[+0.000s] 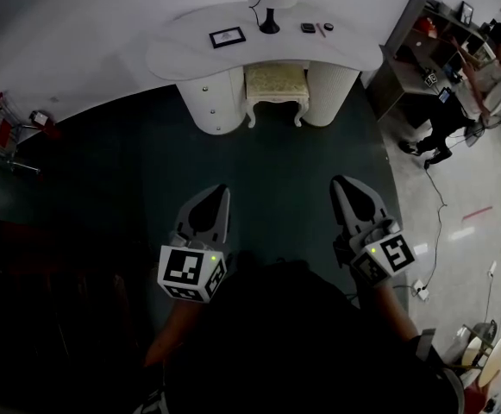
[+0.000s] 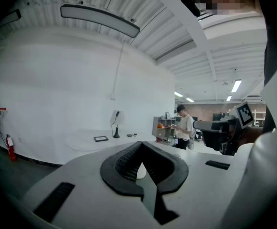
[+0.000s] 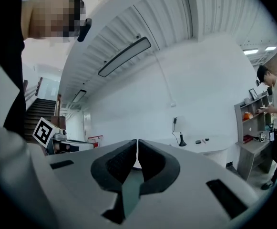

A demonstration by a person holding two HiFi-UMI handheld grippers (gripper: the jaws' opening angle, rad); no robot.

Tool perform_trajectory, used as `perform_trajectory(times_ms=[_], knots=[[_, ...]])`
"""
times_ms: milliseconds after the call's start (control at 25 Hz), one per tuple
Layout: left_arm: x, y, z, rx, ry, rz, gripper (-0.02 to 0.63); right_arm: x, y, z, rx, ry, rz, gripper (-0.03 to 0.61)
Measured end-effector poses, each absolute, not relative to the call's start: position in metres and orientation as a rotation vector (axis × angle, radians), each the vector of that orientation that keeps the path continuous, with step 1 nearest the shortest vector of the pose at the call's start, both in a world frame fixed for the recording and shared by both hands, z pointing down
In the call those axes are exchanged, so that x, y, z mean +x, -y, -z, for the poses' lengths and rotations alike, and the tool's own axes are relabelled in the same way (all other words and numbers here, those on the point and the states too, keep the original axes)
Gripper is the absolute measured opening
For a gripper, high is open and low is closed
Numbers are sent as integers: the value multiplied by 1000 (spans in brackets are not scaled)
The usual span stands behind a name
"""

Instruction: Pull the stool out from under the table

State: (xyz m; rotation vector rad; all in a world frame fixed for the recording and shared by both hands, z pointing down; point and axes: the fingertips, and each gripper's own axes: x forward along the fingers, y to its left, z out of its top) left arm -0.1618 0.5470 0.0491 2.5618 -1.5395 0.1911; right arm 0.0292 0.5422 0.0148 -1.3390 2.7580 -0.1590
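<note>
A cream stool with a patterned cushion and carved legs is tucked into the kneehole of the white curved dressing table at the top of the head view. My left gripper and right gripper hover side by side over the dark carpet, well short of the stool, both pointing toward it. Each is shut with nothing between its jaws. In the left gripper view the left gripper tips meet in front of the distant table; in the right gripper view the right gripper does the same.
On the table top sit a picture frame, a black lamp base and small items. A grey shelf unit and a standing person are at the right, with a cable on the floor. A red cart stands at left.
</note>
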Motion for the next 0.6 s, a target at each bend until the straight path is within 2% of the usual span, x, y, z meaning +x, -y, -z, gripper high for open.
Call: perform_trajectory(times_ms=[600], knots=[[-233,-544,-63,2567,1481,-193,12,-45,-545,-27,-1373,-2790,222,18]])
